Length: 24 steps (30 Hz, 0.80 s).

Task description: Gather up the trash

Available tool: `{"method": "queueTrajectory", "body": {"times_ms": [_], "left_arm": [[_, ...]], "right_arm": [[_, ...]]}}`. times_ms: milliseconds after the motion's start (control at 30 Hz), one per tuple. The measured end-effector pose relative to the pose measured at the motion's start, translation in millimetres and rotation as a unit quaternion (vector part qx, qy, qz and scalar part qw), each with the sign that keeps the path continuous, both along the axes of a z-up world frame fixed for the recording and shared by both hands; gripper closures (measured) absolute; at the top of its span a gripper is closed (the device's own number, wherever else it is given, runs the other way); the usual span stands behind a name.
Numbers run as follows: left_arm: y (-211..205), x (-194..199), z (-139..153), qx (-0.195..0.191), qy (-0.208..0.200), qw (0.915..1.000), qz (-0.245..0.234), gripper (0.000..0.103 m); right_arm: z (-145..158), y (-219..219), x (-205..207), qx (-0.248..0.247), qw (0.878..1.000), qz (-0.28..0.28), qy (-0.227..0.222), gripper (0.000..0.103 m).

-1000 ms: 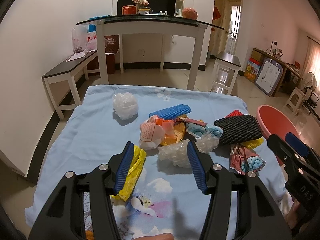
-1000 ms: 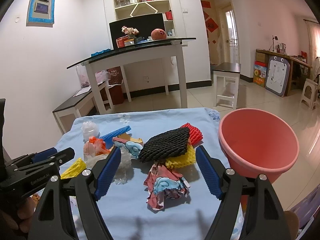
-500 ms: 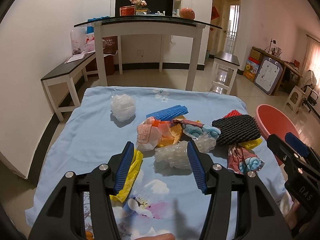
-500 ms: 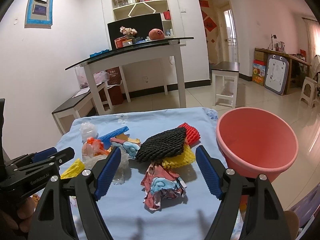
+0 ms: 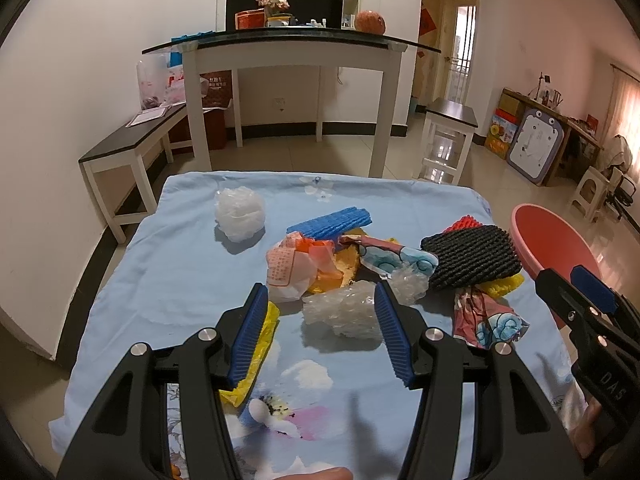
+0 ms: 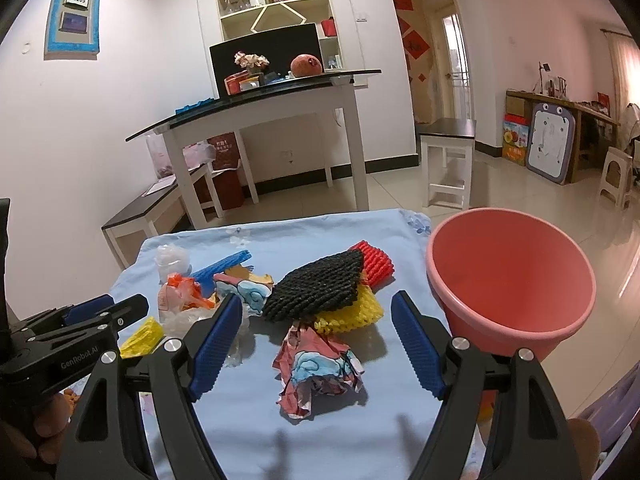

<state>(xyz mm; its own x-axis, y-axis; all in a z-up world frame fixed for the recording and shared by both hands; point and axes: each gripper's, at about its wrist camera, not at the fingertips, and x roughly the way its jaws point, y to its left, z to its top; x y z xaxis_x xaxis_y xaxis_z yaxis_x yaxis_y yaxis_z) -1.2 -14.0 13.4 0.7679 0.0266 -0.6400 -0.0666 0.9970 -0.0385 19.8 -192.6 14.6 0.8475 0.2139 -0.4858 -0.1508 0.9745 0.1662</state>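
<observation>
Currently, both grippers are held above a table covered by a light blue cloth (image 5: 168, 280), each with its fingers spread wide and nothing clasped between them.

At the left gripper (image 5: 320, 300), a yellow foam net (image 5: 262, 344) is seen just behind the left finger, partly hidden by it. A clear bubble wrap wad (image 5: 344, 312) lies between the fingers, close against the right one, though whether it is touched cannot be told. Beyond the fingertips an orange and white plastic bag (image 5: 298, 264), a blue foam net (image 5: 332, 220) and, farther left, a white plastic ball (image 5: 240, 214) are found.

At the right gripper (image 6: 316, 316), a crumpled printed wrapper (image 6: 316, 368) lies between the fingers. Just past the fingertips a black foam net (image 6: 316, 288) is stacked over a yellow one (image 6: 352, 314), with a red net (image 6: 374, 264) behind. A pink bucket (image 6: 512, 280) stands beyond the right finger, beside the table edge.
</observation>
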Motion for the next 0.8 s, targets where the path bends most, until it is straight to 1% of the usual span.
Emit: {"method": "queueTrajectory", "body": {"times_ms": [567, 700, 800], "left_arm": [[-1, 17, -10, -0.004, 0.018, 0.9998, -0.01, 0.047], [4, 19, -9, -0.011, 0.016, 0.9996, -0.02, 0.047], [12, 21, -9, -0.024, 0.027, 0.9989, -0.03, 0.047]], "right_arm": [[-8, -7, 12, 0.003, 1.0, 0.001, 0.021, 0.027], [-7, -12, 15, 0.001, 1.0, 0.002, 0.027, 0.027], [-7, -19, 15, -0.004, 0.999, 0.0, 0.032, 0.027]]}}
